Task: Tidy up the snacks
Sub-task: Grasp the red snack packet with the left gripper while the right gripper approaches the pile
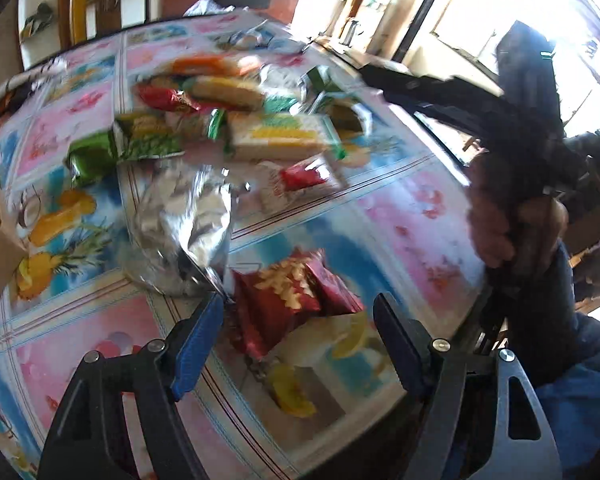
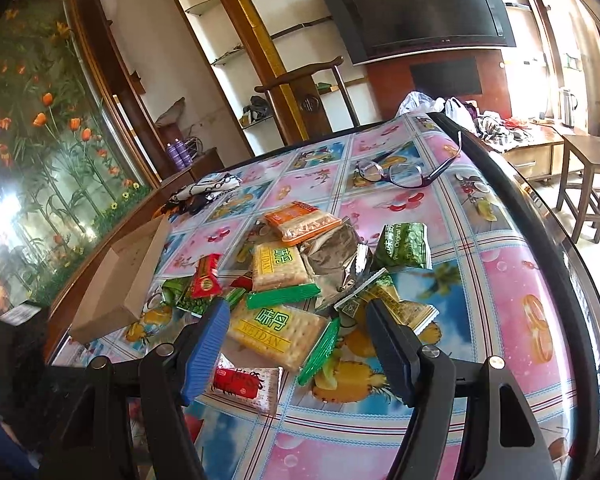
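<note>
Foil-wrapped red snack packet (image 1: 296,296) sits between the left gripper (image 1: 298,340) jaws, unpinched; a crooked closure risks slippage.

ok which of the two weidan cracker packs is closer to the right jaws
The green-edged WEIDAN pack lying right between the open jaws of the right gripper. The other WEIDAN pack lies farther back in the pile, beside the silver wrapper.

Snack pile (image 2: 296,276) (eyeglasses (image 2: 410,166) behind)

A home living room, big dark TV (image 2: 416,8) on the wall, wooden shelves (image 2: 236,40), flower picture (image 2: 40,120), table (image 2: 500,280) with fruit-print cloth, wooden stool (image 2: 592,184)
</note>
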Demonstrator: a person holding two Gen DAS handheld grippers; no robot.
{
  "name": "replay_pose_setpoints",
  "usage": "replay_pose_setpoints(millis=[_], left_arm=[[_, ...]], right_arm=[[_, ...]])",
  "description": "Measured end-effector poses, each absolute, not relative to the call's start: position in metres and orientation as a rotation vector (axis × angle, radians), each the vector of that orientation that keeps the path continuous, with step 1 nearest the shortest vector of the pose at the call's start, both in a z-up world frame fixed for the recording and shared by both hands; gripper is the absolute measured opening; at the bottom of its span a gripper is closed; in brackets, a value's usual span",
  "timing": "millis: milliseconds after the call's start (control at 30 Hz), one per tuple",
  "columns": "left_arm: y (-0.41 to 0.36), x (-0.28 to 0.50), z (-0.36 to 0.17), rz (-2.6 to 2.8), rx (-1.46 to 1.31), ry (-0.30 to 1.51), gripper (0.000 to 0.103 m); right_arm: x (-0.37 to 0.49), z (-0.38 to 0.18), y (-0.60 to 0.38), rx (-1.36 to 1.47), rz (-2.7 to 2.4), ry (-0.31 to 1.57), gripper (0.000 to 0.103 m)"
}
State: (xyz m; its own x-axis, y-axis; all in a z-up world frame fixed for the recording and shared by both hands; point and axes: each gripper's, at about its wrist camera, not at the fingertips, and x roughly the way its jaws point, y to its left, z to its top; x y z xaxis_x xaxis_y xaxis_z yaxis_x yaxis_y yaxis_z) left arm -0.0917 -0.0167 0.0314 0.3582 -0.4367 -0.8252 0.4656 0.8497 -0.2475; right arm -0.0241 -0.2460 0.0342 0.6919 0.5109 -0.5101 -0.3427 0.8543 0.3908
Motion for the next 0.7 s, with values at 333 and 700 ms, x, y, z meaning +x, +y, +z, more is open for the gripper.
replay_pose_setpoints(millis=[333,700], left_arm=[[-0.053,-0.091,0.039,-0.712,0.284,0.976,0.076],[-0.056,-0.078,0.010,-0.759,0.383,1.052,0.055]], right_arm=[[-0.023,0.034,-0.243,0.274,0.508,0.665,0.074],[-0.021,0.031,-0.239,0.269,0.520,0.680,0.074]])
